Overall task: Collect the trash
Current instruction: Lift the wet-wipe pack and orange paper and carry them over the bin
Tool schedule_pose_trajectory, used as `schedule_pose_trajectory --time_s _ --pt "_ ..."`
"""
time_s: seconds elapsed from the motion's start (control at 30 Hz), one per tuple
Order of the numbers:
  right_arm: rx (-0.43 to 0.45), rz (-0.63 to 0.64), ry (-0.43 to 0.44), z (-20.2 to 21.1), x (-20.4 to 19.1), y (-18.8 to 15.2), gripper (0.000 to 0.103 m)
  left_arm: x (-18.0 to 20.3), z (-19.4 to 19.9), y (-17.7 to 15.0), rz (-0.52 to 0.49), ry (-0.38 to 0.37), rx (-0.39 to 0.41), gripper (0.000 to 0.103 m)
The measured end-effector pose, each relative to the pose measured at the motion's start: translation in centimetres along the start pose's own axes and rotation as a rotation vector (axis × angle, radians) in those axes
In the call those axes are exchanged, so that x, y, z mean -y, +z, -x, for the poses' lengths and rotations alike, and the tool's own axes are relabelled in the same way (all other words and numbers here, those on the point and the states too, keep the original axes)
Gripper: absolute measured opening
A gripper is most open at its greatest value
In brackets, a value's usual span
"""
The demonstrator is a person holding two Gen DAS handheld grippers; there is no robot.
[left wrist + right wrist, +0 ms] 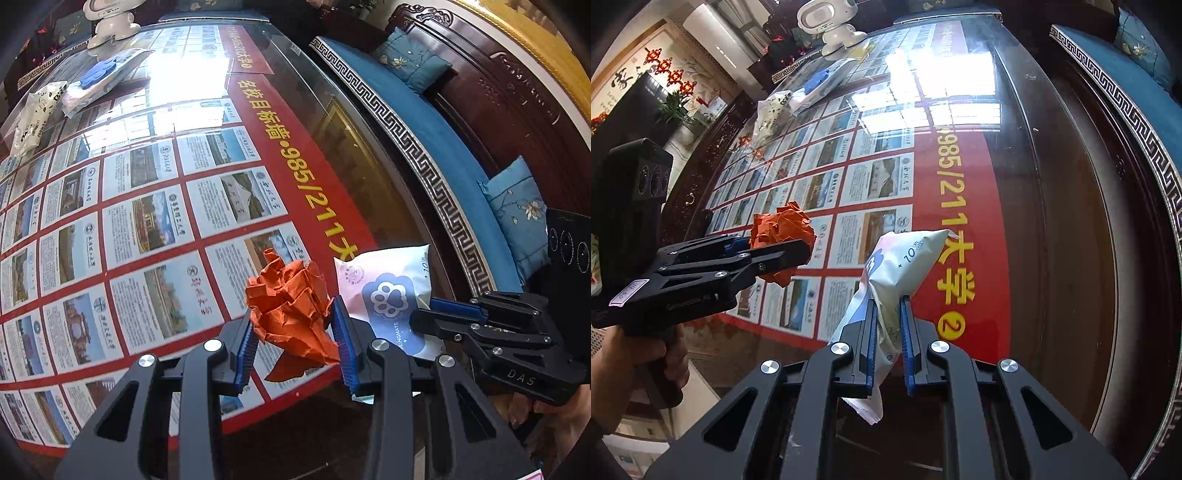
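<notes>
My left gripper [293,330] is shut on a crumpled orange paper ball [291,306] and holds it above the glass-topped table [332,155]. The ball also shows in the right wrist view [781,234], clamped in the left gripper [775,247]. My right gripper [888,332] is shut on a white, pink and blue wet-wipe packet [894,273] with a paw print. In the left wrist view the packet [388,295] sits beside the ball, with the right gripper [432,314] on its right edge.
At the table's far end lie a white printed bag [33,114], a clear packet with a blue item [103,77] and a white robot toy [110,22]. A blue-cushioned wooden sofa [443,122] runs along the right. A red poster lies under the glass.
</notes>
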State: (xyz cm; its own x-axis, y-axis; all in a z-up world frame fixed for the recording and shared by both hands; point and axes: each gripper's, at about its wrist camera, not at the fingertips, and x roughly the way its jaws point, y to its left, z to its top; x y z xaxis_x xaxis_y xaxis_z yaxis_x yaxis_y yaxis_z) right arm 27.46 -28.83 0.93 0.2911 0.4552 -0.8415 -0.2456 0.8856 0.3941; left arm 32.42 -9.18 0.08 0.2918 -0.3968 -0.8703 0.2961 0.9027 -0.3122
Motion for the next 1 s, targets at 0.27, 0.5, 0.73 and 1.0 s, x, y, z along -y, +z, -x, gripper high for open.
schedule_pose_trajectory --time_s 0.27,0.5,0.73,1.0 --pt "0.018 0.083 0.061 4.5 -2.8 -6.0 0.012 1.5 3.3 -7.2 -0.06 -0.052 -0.038 0.039" --pt "0.062 0.185 0.149 4.1 -1.9 -8.7 0.012 1.0 3.0 -11.0 -0.18 -0.097 0.014 0.039" --pt "0.091 0.267 0.223 1.3 -0.5 -11.2 0.012 0.6 0.5 -13.8 -0.262 -0.115 0.063 0.039" --pt "0.161 0.326 0.241 1.2 -2.0 -16.0 0.012 2.6 1.6 -18.5 -0.38 -0.102 0.15 0.039"
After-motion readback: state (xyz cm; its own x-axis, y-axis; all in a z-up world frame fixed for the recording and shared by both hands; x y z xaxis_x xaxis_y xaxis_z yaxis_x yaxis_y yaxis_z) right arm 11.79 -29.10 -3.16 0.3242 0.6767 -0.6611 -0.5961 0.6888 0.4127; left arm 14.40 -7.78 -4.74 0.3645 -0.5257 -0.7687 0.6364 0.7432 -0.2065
